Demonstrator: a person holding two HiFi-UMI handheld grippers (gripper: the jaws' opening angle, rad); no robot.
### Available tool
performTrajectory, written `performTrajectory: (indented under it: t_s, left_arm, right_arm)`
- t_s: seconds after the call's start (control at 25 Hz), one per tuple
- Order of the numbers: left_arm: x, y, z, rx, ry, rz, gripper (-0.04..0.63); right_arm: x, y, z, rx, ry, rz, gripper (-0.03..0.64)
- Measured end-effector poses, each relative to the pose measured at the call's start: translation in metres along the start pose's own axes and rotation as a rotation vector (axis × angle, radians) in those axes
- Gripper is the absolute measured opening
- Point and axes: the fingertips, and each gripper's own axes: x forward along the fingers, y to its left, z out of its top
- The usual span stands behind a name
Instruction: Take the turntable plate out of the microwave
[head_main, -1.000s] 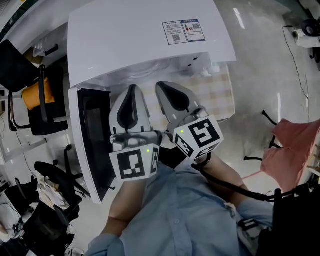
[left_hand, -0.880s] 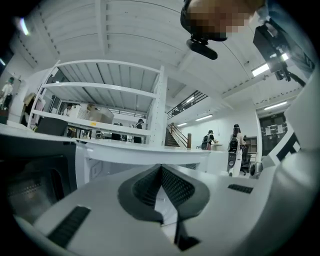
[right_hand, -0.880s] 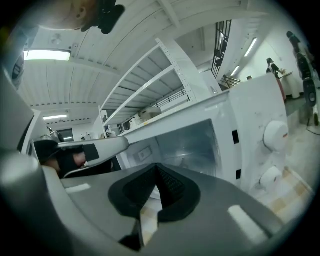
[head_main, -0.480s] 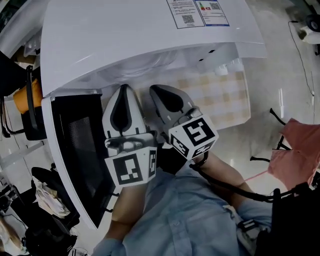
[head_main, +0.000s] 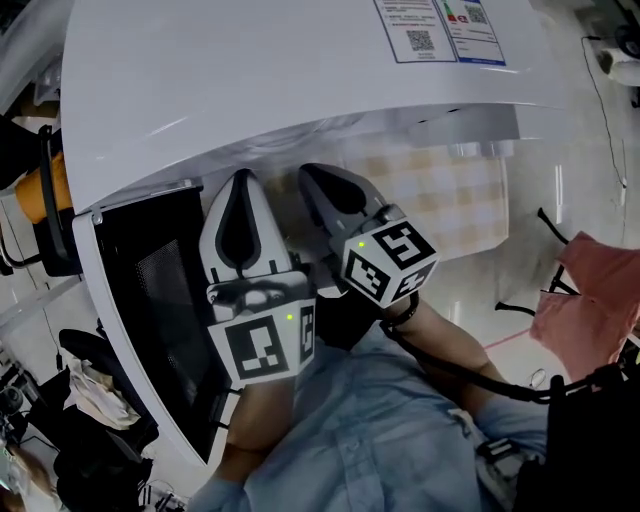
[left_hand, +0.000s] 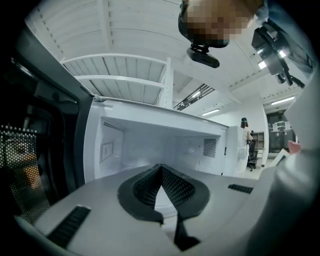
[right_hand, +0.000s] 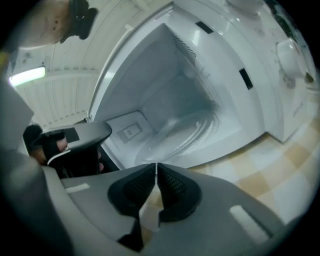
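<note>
1. At the far left, by the floor, we saw a dark chair (head_main: 40, 215) with something orange on it.
2. Just right of it, the microwave door (head_main: 150, 300) stood swung wide open on its left hinge, its dark mesh window facing us.
3. The left gripper (head_main: 240, 180) was level before the open cavity. In the left gripper view, its jaws (left_hand: 160, 170) were closed tip to tip with nothing between them, pointing into the white interior.
4. Just beside it on the right, the right gripper (head_main: 312, 175) was rolled a little to one side. Its jaws (right_hand: 156, 167) were also closed and empty, the pads meeting in a thin line.
5. The microwave (head_main: 300, 90) was a white box filling the far side of the head view, with a printed label (head_main: 440, 25) on its top at the right.
6. The turntable plate (right_hand: 175, 134), clear glass, lay flat on the cavity floor. It was beyond the right jaws, apart from them, and touched by neither gripper.
7. Under the microwave's right part, the table (head_main: 455, 200) showed a pale checked cloth.
8. At the far right, well apart from the table, a pink cloth (head_main: 590, 300) hung over a dark frame.
</note>
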Motion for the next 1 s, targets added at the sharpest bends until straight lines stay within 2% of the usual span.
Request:
performTrajectory:
  t_s: [0.12, 0.2, 0.52, 0.6, 0.64, 1.0]
  left_arm:
    - [-0.002, 0.002, 0.009, -0.010, 0.027, 0.006, 0.008]
    - [-0.002, 0.004, 0.017, -0.013, 0.036, 0.007, 0.008]
    - [0.002, 0.008, 0.030, -0.021, 0.081, 0.000, 0.008]
    - [0.004, 0.011, 0.031, -0.025, 0.085, 0.002, 0.008]
    - [0.004, 0.013, 0.032, -0.027, 0.087, 0.006, 0.008]
    - [-0.001, 0.009, 0.036, -0.050, 0.096, 0.006, 0.008]
  right_arm:
    - [0.000, 0.005, 0.003, 0.151, 0.014, 0.056, 0.126]
    - [0.000, 0.005, 0.006, 0.228, 0.009, 0.057, 0.140]
    - [0.015, -0.010, 0.013, 0.483, -0.025, 0.014, 0.140]
    - [0.018, -0.017, 0.015, 0.528, -0.039, 0.000, 0.118]
    - [0.019, -0.018, 0.016, 0.541, -0.044, -0.005, 0.081]
    - [0.005, -0.018, 0.011, 0.585, -0.081, 0.007, 0.066]
